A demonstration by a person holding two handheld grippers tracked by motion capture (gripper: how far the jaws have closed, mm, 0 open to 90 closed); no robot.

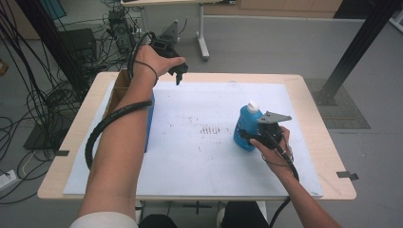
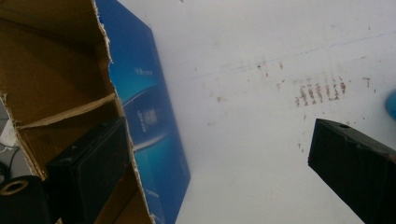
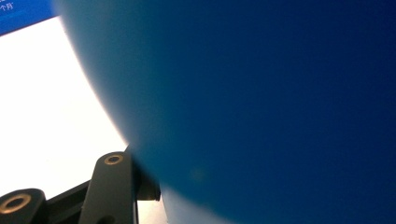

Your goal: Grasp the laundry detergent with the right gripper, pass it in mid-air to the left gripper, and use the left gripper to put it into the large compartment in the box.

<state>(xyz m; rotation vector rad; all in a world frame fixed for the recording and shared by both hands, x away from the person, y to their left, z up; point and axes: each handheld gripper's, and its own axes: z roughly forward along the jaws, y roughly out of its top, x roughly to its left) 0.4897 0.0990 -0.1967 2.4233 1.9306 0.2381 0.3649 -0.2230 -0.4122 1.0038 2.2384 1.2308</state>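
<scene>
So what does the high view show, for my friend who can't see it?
The right gripper is shut on a blue bottle with a white cap, standing on a white mat. The left gripper hangs over the mat's far edge, near an open cardboard box.

The left tool (image 1: 177, 76) hangs raised at arm's length, jaws wide apart; the right tool (image 1: 248, 136) is clamped, forearm low.
</scene>
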